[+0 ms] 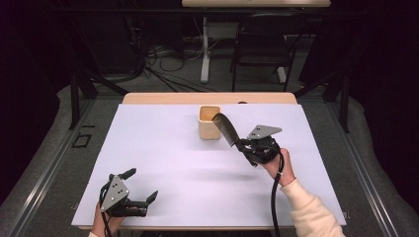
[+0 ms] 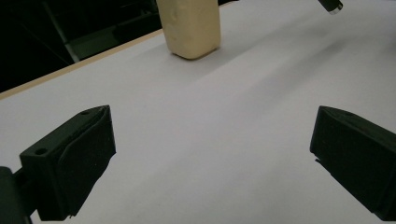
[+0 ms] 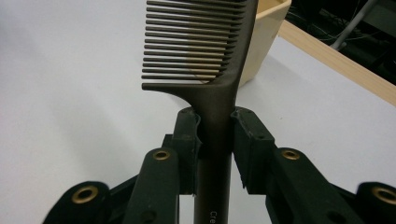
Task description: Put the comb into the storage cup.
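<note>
A dark brown comb (image 3: pixel 205 60) with long teeth is clamped by its handle in my right gripper (image 3: pixel 215 122). In the high view the right gripper (image 1: pixel 243 147) holds the comb (image 1: pixel 226 128) slanted up and to the left, its toothed end over the near right rim of a small cream-coloured cup (image 1: pixel 209 123). The cup (image 2: pixel 190 25) stands upright on the white mat. My left gripper (image 1: pixel 140 184) rests near the table's front left, its jaws wide apart with nothing between them, and its black fingertips (image 2: pixel 74 158) frame bare mat in the left gripper view.
A white mat (image 1: pixel 163 158) covers most of the wooden table (image 1: pixel 148 98). Beyond the far edge stand a black chair (image 1: pixel 264 44), a white table leg (image 1: pixel 205 54) and loose cables on the floor. The comb's handle end (image 2: pixel 330 4) shows at the top right of the left gripper view.
</note>
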The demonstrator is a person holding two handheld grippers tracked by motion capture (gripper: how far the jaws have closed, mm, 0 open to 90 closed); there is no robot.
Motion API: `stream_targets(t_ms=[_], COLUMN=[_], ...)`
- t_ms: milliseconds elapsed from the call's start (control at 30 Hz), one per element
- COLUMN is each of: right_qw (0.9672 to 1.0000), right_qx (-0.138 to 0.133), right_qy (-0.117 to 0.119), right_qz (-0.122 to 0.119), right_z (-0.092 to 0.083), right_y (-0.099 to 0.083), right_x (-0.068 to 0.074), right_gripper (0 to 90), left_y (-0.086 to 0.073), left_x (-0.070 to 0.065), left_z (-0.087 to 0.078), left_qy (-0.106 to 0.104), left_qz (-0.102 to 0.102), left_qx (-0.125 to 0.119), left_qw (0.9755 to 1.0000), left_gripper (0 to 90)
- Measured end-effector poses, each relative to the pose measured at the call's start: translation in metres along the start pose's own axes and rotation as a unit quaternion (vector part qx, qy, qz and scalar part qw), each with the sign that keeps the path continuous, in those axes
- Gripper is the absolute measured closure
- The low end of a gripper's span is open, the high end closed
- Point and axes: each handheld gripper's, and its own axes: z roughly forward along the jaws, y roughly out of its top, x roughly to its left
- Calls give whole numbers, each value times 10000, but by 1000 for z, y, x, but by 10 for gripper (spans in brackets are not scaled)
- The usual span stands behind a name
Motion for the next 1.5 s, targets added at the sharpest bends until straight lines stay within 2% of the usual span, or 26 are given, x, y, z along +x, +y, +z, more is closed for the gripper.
stream_targets(t_ms=[367,600,1500], right_qw=[9999,9998,9994], right_qx=[-152,-157,-275], right_qy=[-56,-93,-212], right_qz=[20,-21,-44], right_z=[4,7,11], right_y=[13,19,38], right_x=[-2,-4,-12], right_gripper=[716,716,716], left_y=[0,0,0], left_x=[1,1,1], left_z=[-1,-2,-2], left_qy=[54,117,123], left_qz=[-13,-19,-27], left_qx=[-22,-48,-74], left_qw=[10000,9999,9999], left_gripper=[1,2,2])
